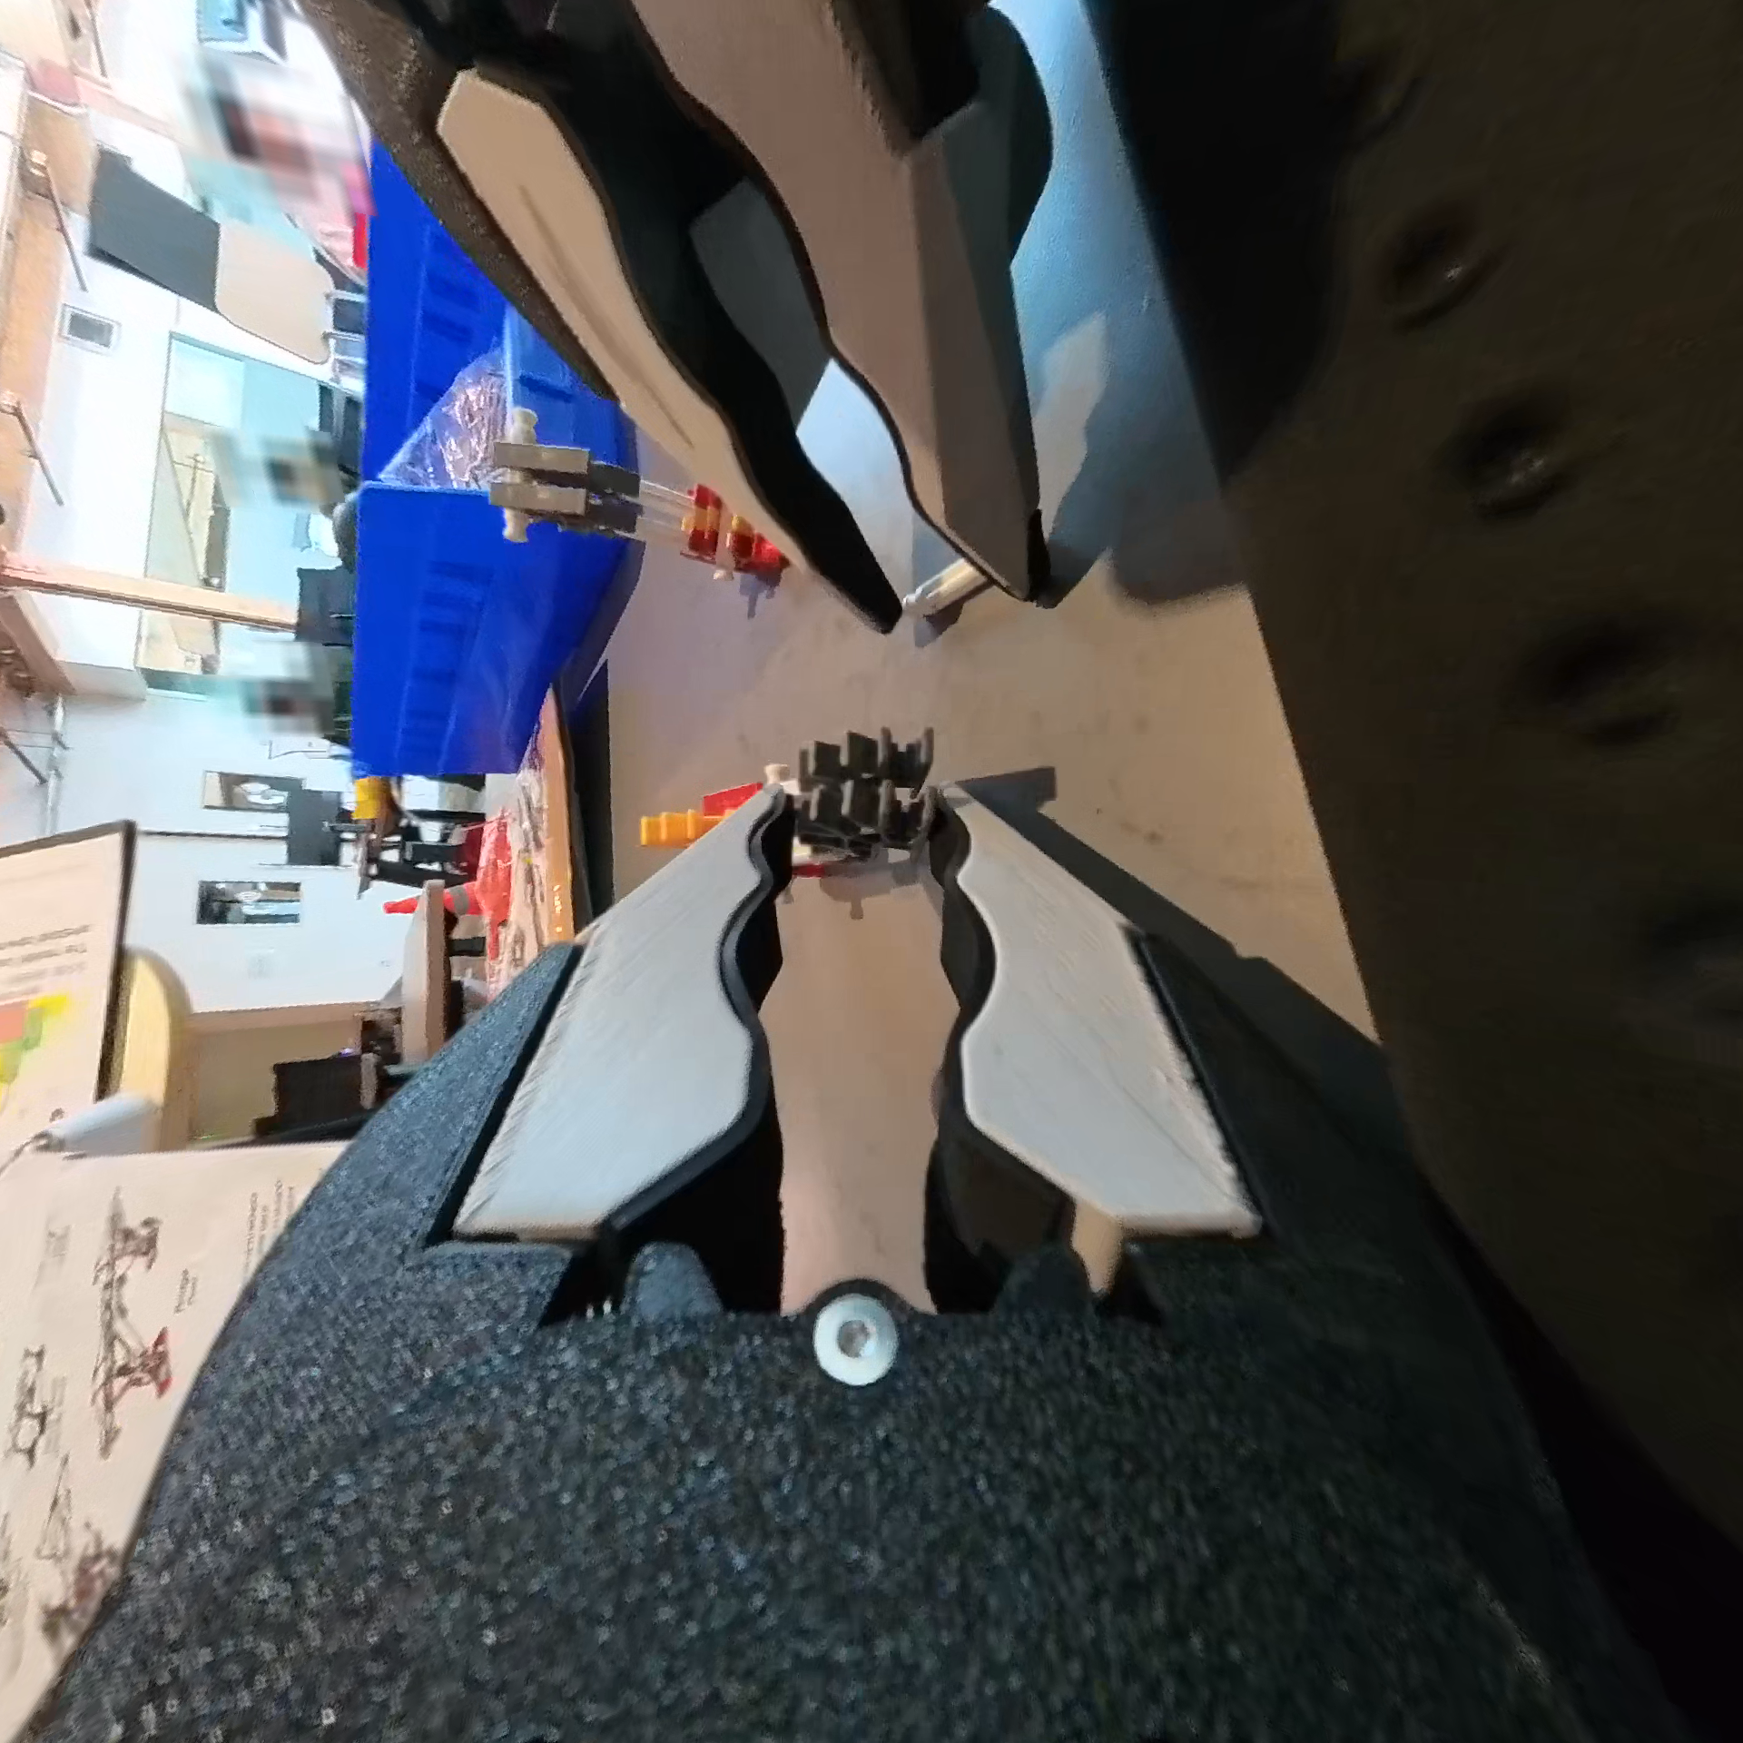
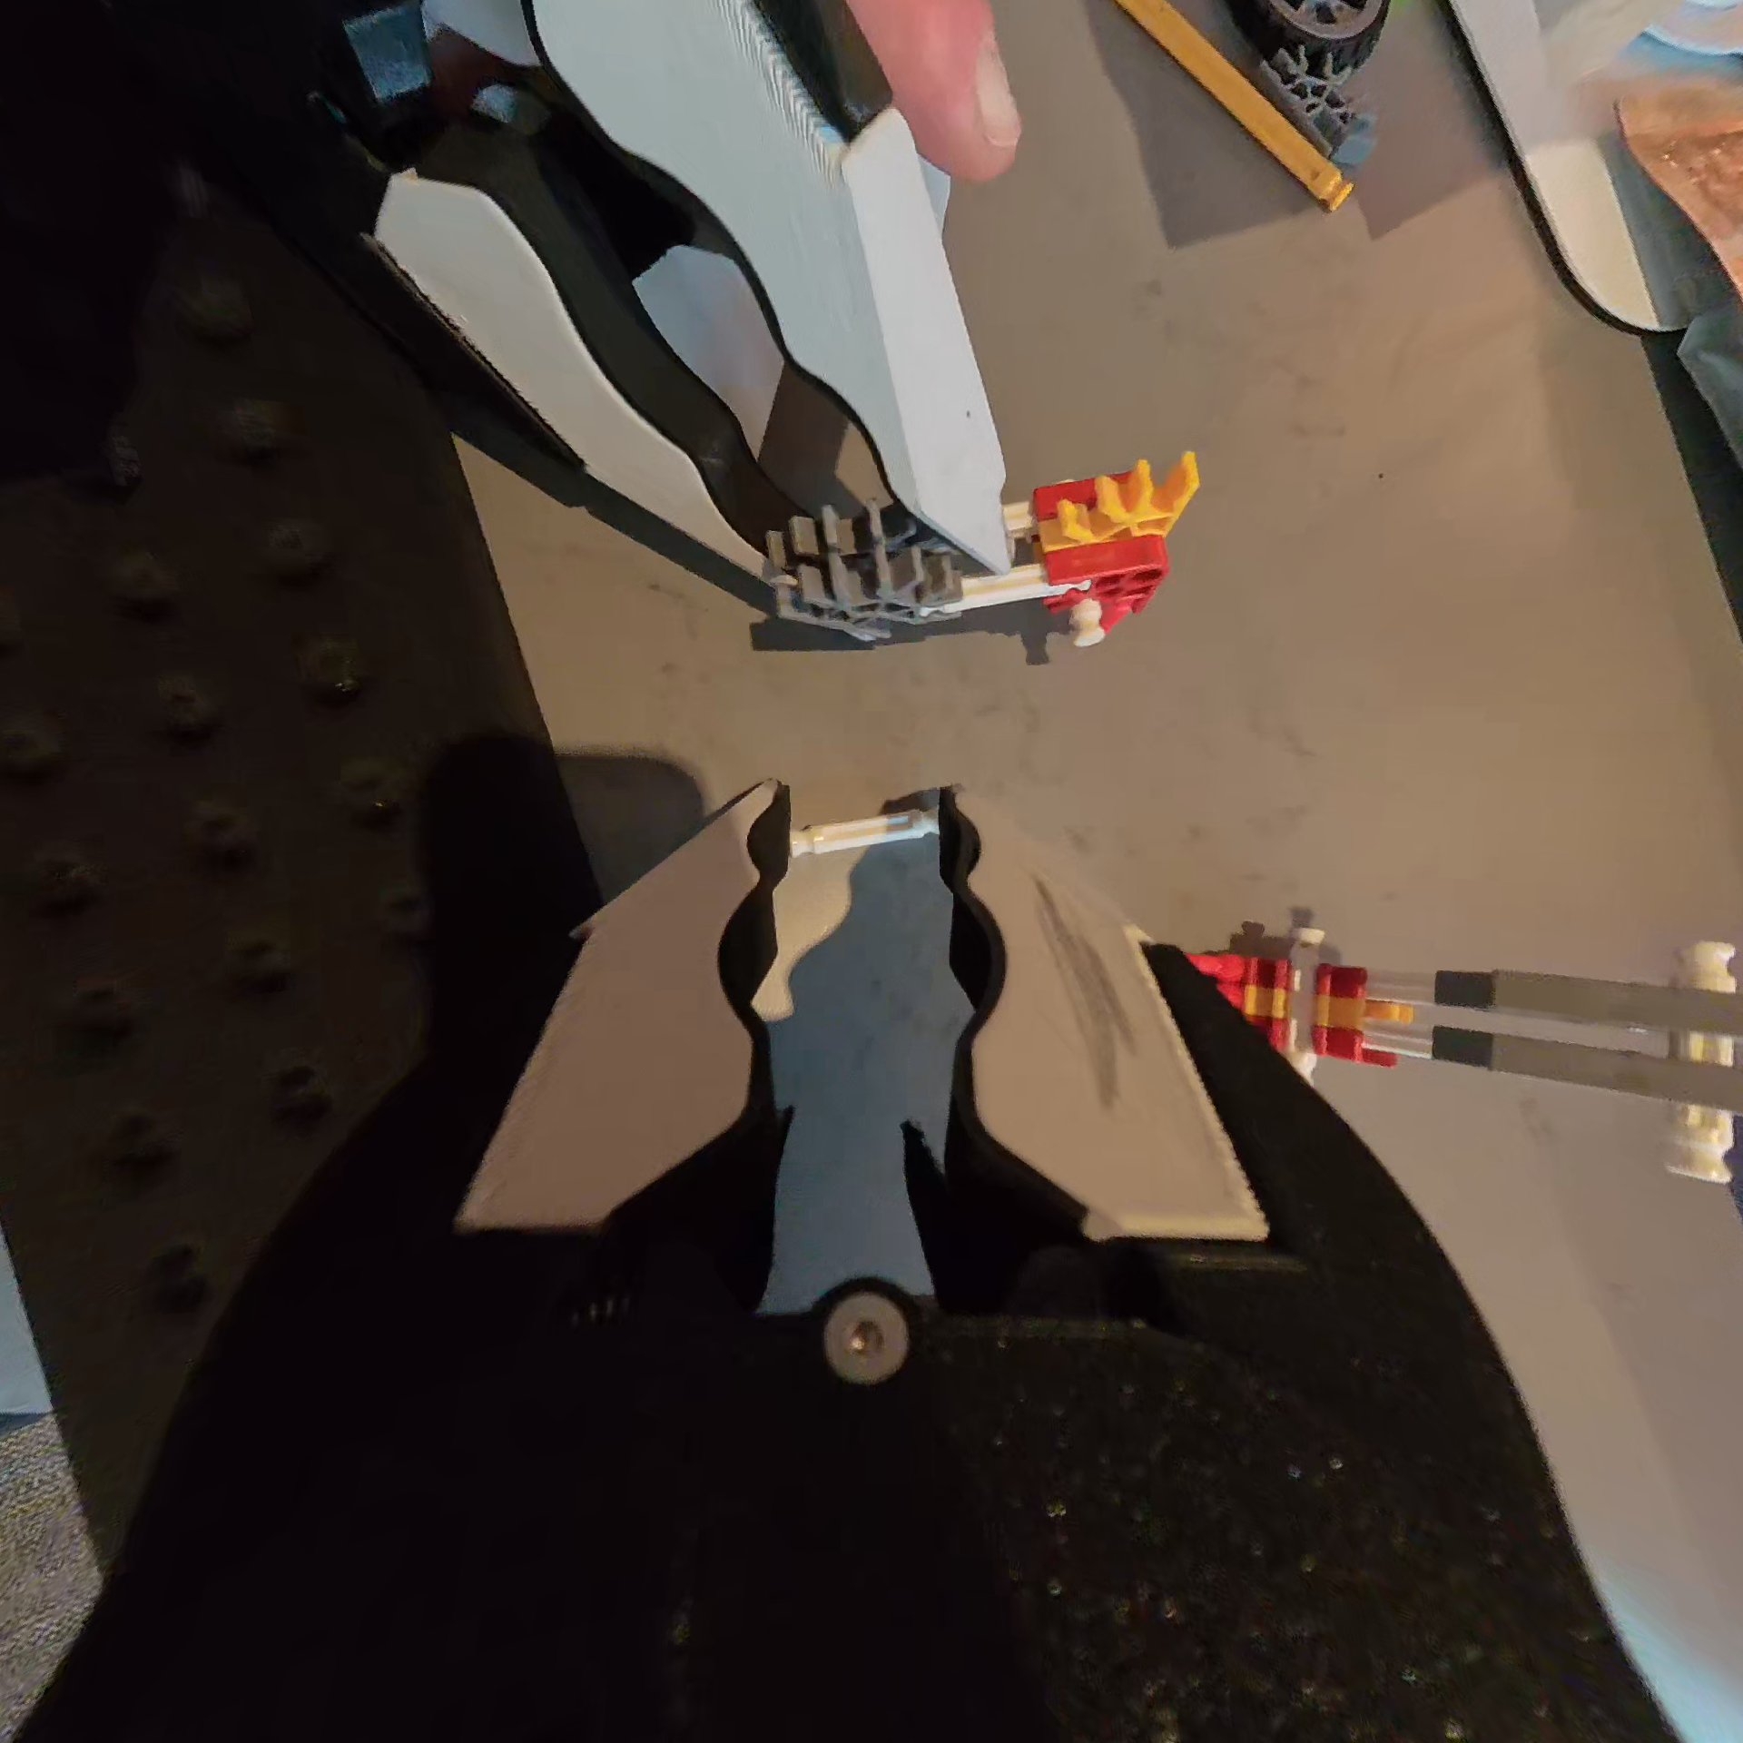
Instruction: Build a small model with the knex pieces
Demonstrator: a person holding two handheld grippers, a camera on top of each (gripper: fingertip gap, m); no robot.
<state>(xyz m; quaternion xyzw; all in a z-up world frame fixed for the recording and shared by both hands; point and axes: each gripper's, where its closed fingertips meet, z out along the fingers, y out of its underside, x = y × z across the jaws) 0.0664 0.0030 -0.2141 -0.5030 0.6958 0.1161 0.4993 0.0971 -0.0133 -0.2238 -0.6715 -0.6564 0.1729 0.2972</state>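
The left gripper (image 1: 858, 802) has its fingers clenched on the grey connector block (image 2: 863, 575) at one end of a small toy-brick assembly (image 2: 1019, 556), and the hold looks chosen to pin that end flat on the desk (image 2: 1320, 707): in the right wrist view the two white-faced fingers bracket the grey toothed pieces from either side, while the red and yellow pieces (image 2: 1113, 538) stick out free beyond the tips, with a little white peg (image 2: 1087, 624) poking from the red part. A person's fingertip (image 2: 953, 85) rests on the outer face of one finger of the left gripper, which suggests an added steadying push. The right gripper (image 2: 863, 811) has a short white rod (image 2: 863, 833) lying crosswise between its tips; the rod spans nearly the whole gap, one end touching the finger on the right of that view, so I judge the fingers to be closed on it end to end, low over the desk and just short of the held assembly. From the left wrist view the same rod (image 1: 943, 589) shows as a pale stub at the tips of the right gripper, which reaches in from the top. A second, longer assembly (image 2: 1471, 1019) with grey bars, clear rods and red and yellow ends lies apart on the desk, beside the right gripper. Farther off sit a blue bin (image 1: 453, 604), a tan stick (image 2: 1236, 104) and a small wheel (image 2: 1320, 28).
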